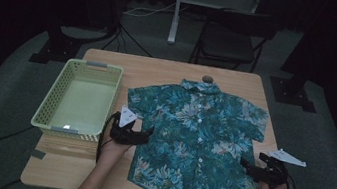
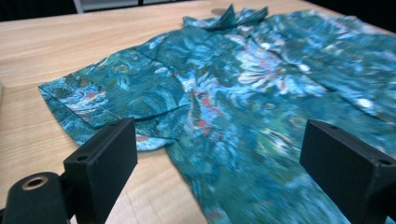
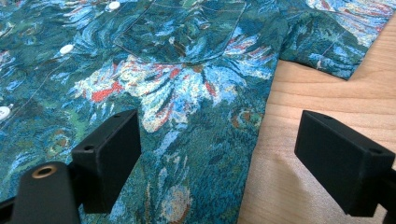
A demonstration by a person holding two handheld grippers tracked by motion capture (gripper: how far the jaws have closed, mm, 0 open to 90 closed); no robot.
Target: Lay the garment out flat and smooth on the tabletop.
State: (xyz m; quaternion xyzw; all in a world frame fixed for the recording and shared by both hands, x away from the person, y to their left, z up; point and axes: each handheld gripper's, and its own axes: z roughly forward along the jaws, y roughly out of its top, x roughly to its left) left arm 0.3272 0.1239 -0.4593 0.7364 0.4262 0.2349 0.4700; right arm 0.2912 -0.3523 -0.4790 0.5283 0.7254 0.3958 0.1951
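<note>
Checked everything for writing and found none readable: no label, brand, number or sign anywhere on the shirt (image 1: 198,139), just the swirly floral print and plain white buttons (image 3: 66,49). Same story on the basket (image 1: 80,101), the table (image 1: 160,68) and the black jaws, all blank. Could maybe be a tag tucked inside the collar (image 2: 227,16), but too dim and blurry to tell.

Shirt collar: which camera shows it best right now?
The high view: the collar lies flat at the shirt's far end, fully visible. The left gripper view shows it small and distant; the right gripper view shows buttons, pocket and a side edge instead.
</note>
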